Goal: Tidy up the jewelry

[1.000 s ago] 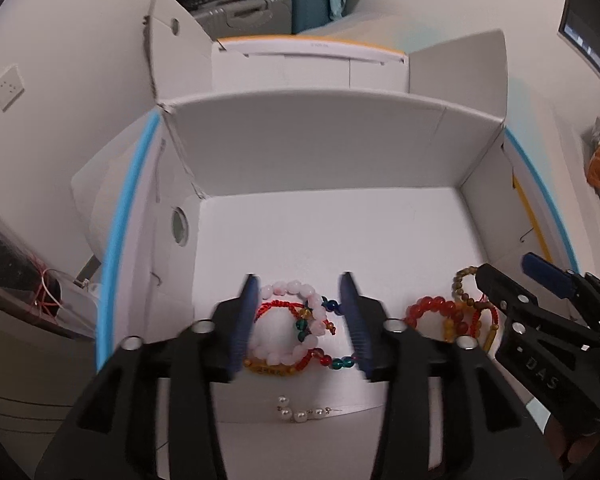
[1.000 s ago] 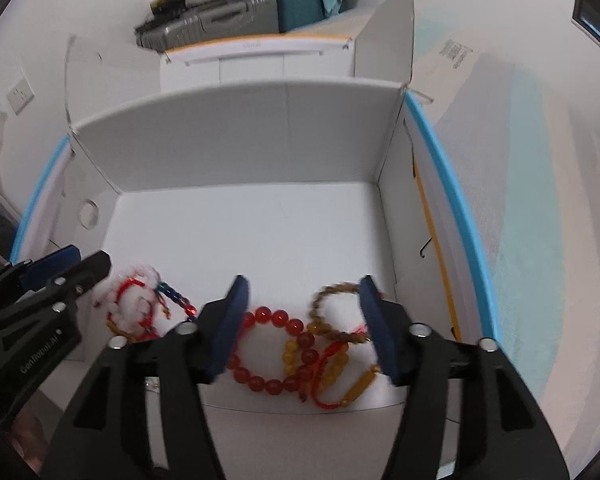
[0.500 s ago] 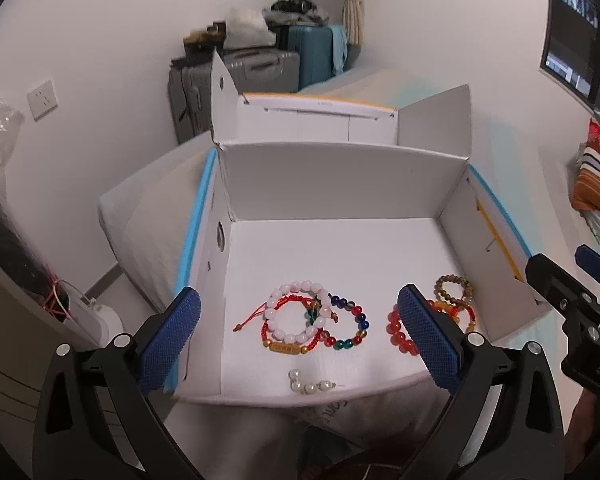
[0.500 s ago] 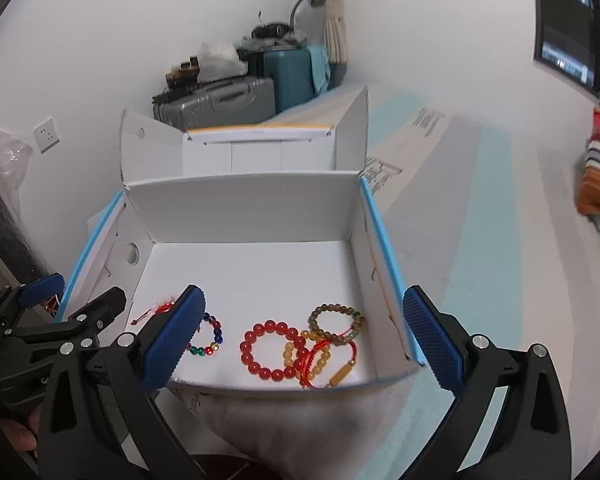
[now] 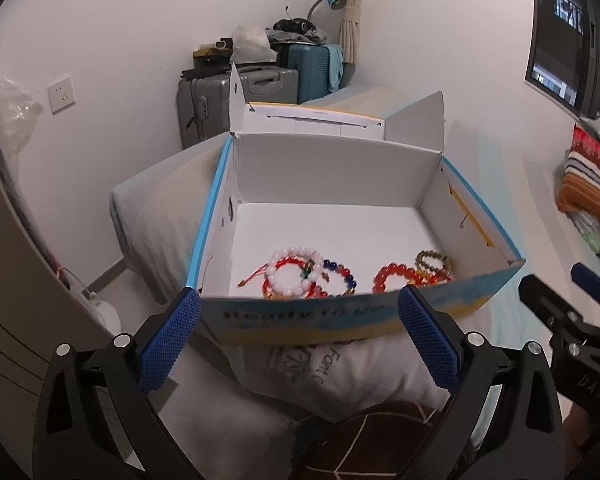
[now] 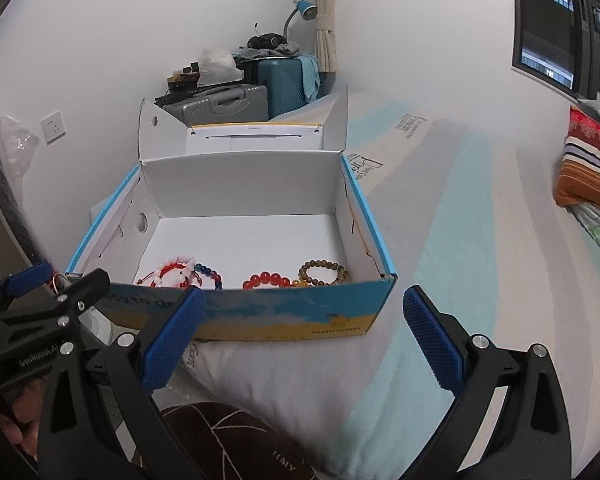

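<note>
bed [image 6: 452,248]: bears box | cardboard box [image 5: 340,320]: lid open, white inside | left gripper [image 5: 298,338]: jaws wide apart, empty, before box | right gripper [image 6: 300,338]: same | white bead bracelet [image 5: 296,270]: box floor, left | red bead bracelet [image 5: 396,276]: right, well apart

I see my right gripper [image 6: 302,338] spread wide, empty, before the box [image 6: 284,314] holding beaded bracelets [image 6: 266,280].

Even indoor light, soft shadows, sharp centre, fisheye bending, dark corners
</note>
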A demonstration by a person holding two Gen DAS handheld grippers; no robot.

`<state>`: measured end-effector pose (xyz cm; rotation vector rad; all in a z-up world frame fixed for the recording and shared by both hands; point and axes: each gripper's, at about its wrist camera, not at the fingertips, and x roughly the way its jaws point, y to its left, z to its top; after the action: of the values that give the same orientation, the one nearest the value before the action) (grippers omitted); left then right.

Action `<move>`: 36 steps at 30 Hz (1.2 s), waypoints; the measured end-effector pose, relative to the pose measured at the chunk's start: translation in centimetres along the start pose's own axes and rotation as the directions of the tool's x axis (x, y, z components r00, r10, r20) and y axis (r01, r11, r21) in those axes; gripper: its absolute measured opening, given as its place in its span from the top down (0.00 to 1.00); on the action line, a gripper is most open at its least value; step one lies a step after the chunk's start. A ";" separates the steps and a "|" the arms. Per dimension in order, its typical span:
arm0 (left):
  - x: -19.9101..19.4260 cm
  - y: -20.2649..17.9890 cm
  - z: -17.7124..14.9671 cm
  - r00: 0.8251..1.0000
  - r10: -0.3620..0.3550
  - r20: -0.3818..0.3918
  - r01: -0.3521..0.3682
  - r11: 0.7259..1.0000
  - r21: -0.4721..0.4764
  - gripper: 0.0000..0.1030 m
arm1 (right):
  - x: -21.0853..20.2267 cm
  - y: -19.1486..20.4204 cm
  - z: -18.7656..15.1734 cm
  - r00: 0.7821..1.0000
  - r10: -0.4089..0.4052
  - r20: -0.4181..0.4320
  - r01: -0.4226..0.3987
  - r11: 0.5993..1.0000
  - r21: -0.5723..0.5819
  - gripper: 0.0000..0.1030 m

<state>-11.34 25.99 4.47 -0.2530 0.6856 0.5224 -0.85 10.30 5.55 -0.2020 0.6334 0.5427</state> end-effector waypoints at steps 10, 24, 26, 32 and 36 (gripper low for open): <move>-0.1 -0.1 -1.0 1.000 0.009 -0.024 -0.009 1.000 0.008 0.06 | -0.2 0.0 -0.9 1.000 -0.002 0.000 0.002 1.000 0.003 0.07; -0.2 -0.9 -0.9 0.998 0.065 -0.002 -0.065 0.996 0.060 0.06 | 0.0 -0.4 -0.9 1.000 -0.008 -0.012 0.008 1.000 0.012 0.07; -0.3 -0.9 -1.0 0.997 0.071 0.002 -0.071 0.996 0.061 0.06 | 0.1 -0.5 -0.9 1.000 -0.007 -0.012 0.007 1.000 0.012 0.07; -0.4 -1.1 -1.1 0.996 0.083 0.013 -0.083 0.995 0.060 0.06 | 0.2 -0.4 -1.0 1.000 -0.007 -0.017 0.007 1.000 0.013 0.07; -0.4 -1.2 -1.1 0.996 0.083 0.016 -0.084 0.994 0.064 0.06 | 0.3 -0.4 -1.0 1.000 -0.007 -0.018 0.007 1.000 0.012 0.07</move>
<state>-11.53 24.37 3.99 -0.1607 0.7010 0.5805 -0.96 9.71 4.59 -0.1977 0.6535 0.5308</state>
